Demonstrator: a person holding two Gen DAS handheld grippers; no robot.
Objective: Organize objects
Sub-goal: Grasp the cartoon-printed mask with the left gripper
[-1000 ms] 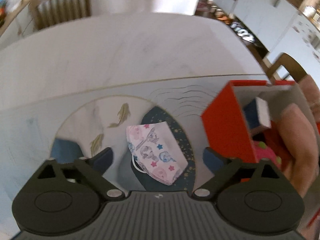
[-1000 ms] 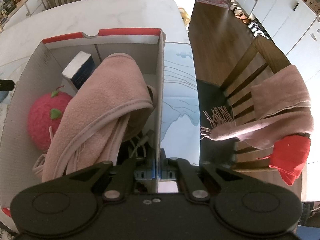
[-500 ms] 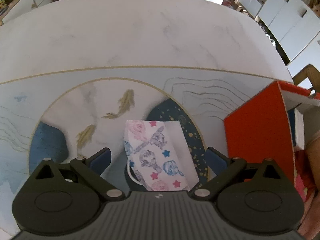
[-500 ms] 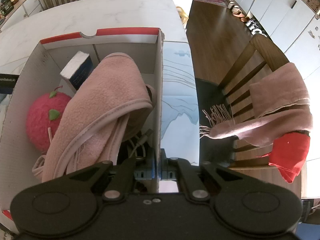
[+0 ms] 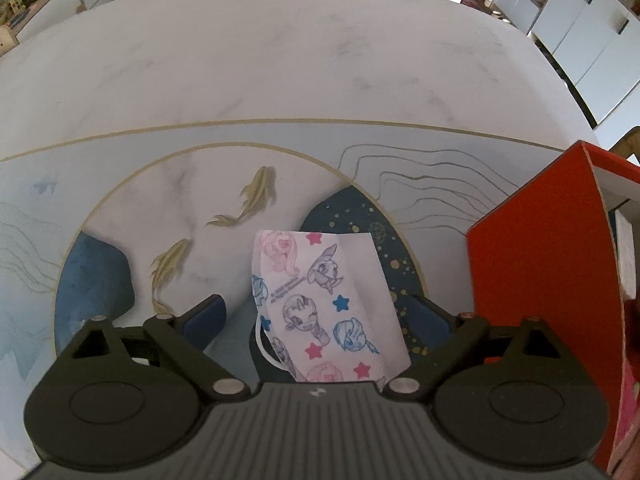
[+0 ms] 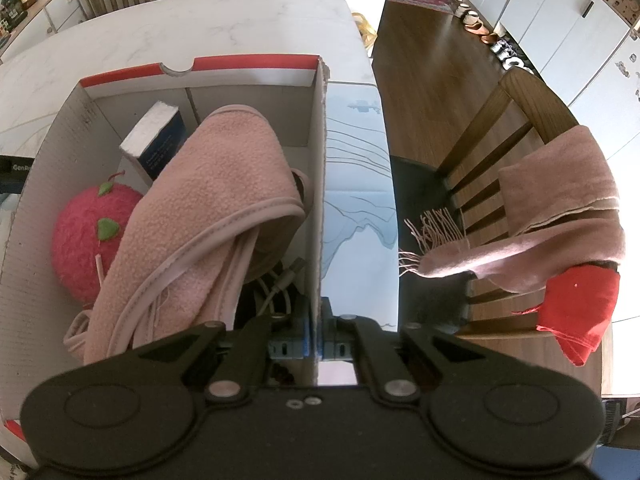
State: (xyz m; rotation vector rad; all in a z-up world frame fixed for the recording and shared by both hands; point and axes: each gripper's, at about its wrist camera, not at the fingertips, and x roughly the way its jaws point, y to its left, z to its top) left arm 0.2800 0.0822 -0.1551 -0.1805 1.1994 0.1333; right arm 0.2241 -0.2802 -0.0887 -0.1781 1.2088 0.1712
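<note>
Left wrist view: our left gripper (image 5: 320, 314), jaws wide and just narrowing, straddles the face mask (image 5: 324, 304). Right gripper (image 6: 317, 338) is clamped on the box (image 6: 320, 184) wall. Next, we judge: pinch and lift.

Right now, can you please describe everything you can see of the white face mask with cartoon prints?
The white face mask with cartoon prints looks like soft pleated fabric, printed with pink and blue pony heads and stars. A white ear loop curls from its left edge. It lies flat, slightly tilted, on the marble-and-blue fish-pattern mat, between the open left gripper fingers, which have just been closing; no pad touches it.
</note>
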